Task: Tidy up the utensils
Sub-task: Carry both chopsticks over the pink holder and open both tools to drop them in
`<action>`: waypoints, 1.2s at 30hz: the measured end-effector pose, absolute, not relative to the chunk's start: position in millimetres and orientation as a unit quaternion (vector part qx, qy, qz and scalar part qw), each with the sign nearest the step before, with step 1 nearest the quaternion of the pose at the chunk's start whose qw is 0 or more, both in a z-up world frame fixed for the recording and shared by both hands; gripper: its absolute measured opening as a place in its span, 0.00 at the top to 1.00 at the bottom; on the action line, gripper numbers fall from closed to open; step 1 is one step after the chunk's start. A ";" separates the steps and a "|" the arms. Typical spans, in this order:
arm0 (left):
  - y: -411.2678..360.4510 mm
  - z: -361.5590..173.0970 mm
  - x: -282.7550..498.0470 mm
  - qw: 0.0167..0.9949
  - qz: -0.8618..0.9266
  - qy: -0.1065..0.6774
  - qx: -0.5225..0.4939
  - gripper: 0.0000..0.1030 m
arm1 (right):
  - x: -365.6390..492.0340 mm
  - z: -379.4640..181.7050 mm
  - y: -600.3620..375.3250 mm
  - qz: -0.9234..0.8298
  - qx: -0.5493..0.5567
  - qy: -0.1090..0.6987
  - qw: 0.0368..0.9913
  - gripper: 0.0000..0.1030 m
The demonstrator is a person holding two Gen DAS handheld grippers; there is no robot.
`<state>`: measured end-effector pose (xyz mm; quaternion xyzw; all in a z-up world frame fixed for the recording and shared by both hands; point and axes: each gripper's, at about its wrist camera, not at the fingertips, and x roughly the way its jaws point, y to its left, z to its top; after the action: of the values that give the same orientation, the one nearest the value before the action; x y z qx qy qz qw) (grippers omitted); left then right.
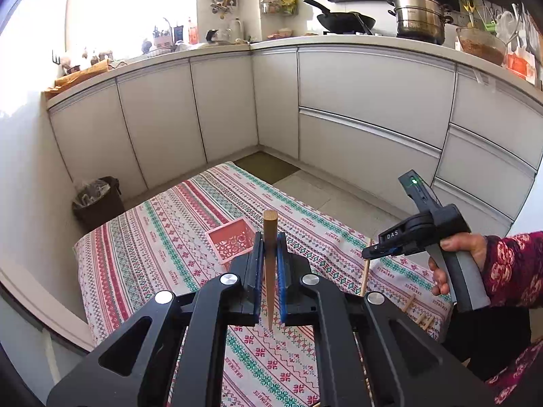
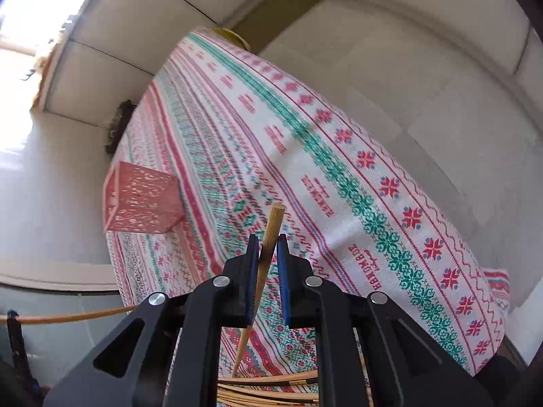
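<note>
Left gripper (image 1: 270, 247): jaws clamped on a dark chopstick (image 1: 269, 271), gripped near its thick end so the blunt end points ahead and the thin tip trails back between the arms; this hold suits dropping it end-first into the pink basket (image 1: 231, 240), which stands on the counter (image 1: 152, 257) just beyond the jaws. Right gripper (image 2: 264, 251): jaws closed on a pale chopstick (image 2: 268, 247), again near the thick end, but the stick sits skewed across the pads, so the grip looks less square. In the left view its tip hangs clear of the cloth, the right hand (image 1: 451, 264) carrying it off to one side, well apart from the basket. More chopsticks (image 2: 271, 390) lie at the near edge below the right gripper, apparently the unsorted pile, though the arms hide most of it. The basket appears empty from here; judged early in the task.
</note>
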<state>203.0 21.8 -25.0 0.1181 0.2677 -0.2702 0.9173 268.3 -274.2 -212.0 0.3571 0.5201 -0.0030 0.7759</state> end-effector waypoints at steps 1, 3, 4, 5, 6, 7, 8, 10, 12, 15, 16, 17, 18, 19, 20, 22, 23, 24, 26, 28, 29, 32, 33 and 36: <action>22.3 -22.0 201.2 0.921 -0.265 0.263 0.113 0.94 | 262.4 -200.9 -272.1 0.008 0.347 0.502 0.792 0.90; 23.7 -16.0 198.1 0.928 -0.256 0.253 0.098 0.94 | 254.5 -178.5 -266.7 0.027 0.331 0.473 0.816 0.91; 24.7 -12.7 197.4 0.931 -0.252 0.249 0.090 0.94 | 258.0 -168.2 -260.6 0.036 0.327 0.460 0.824 0.92; 25.3 -9.6 196.8 0.933 -0.248 0.246 0.082 0.94 | 255.9 -160.4 -255.5 0.044 0.324 0.448 0.832 0.92; 26.1 -6.2 196.7 0.936 -0.245 0.243 0.074 0.94 | 254.8 -153.4 -250.1 0.052 0.319 0.436 0.840 0.92; 26.2 -3.0 196.5 0.938 -0.241 0.240 0.068 0.94 | 253.0 -143.1 -248.6 0.057 0.311 0.426 0.848 0.92; 26.2 0.2 196.0 0.941 -0.237 0.235 0.061 0.94 | 253.5 -132.0 -249.1 0.062 0.304 0.417 0.855 0.92; 26.8 7.0 195.4 0.946 -0.230 0.225 0.045 0.94 | 254.0 -112.6 -242.7 0.070 0.289 0.400 0.867 0.92; 27.1 14.4 196.2 0.950 -0.226 0.215 0.027 0.94 | 249.3 -92.2 -240.7 0.075 0.274 0.382 0.879 0.92; 25.3 23.2 200.5 0.958 -0.209 0.198 0.009 0.94 | 247.4 -60.6 -236.6 0.081 0.251 0.342 0.902 0.92; 24.0 25.8 201.8 0.960 -0.202 0.192 0.001 0.94 | 248.4 -52.0 -233.9 0.082 0.243 0.327 0.910 0.92; 23.4 28.4 204.9 0.962 -0.198 0.188 -0.009 0.94 | 249.6 -41.7 -231.6 0.084 0.236 0.313 0.916 0.92; 23.1 30.9 207.9 0.964 -0.194 0.183 -0.019 0.94 | 251.6 -32.0 -228.4 0.087 0.229 0.300 0.922 0.92; 21.8 33.2 211.7 0.965 -0.190 0.179 -0.027 0.94 | 253.9 -22.6 -224.7 0.090 0.221 0.287 0.928 0.92; 20.2 35.8 215.2 0.967 -0.183 0.174 -0.032 0.94 | 256.1 -14.4 -221.4 0.093 0.213 0.275 0.933 0.92; 17.0 40.6 222.7 0.973 -0.164 0.159 -0.039 0.94 | 260.3 1.2 -213.2 0.097 0.196 0.250 0.943 0.92; 15.9 43.2 226.9 0.975 -0.155 0.150 -0.043 0.94 | 263.4 6.8 -208.9 0.098 0.187 0.237 0.948 0.92; 14.6 46.1 231.1 0.978 -0.147 0.141 -0.046 0.94 | 266.6 11.5 -205.0 0.099 0.179 0.225 0.952 0.92; 14.6 49.7 240.8 0.981 -0.136 0.124 -0.057 0.94 | 274.2 19.1 -197.9 0.102 0.166 0.204 0.959 0.92; 13.7 49.7 252.0 0.984 -0.122 0.115 -0.059 0.94 | 284.7 20.5 -191.8 0.102 0.154 0.191 0.964 0.92; 13.5 48.4 257.6 0.985 -0.116 0.112 -0.061 0.94 | 289.3 21.0 -189.8 0.104 0.153 0.186 0.965 0.92; 12.8 38.0 272.4 0.987 -0.103 0.105 -0.063 0.94 | 304.2 17.8 -183.7 0.112 0.151 0.176 0.966 0.92; 13.5 33.4 276.4 0.987 -0.101 0.103 -0.064 0.94 | 309.6 15.8 -181.3 0.115 0.149 0.173 0.967 0.92; 14.9 16.5 290.0 0.988 -0.092 0.111 -0.063 0.94 | 319.5 10.8 -173.9 0.121 0.142 0.169 0.968 0.92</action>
<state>290.0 14.9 16.5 -0.0635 0.1106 -0.0924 0.9875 319.5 -173.9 10.8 0.1425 0.1694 0.1211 0.9676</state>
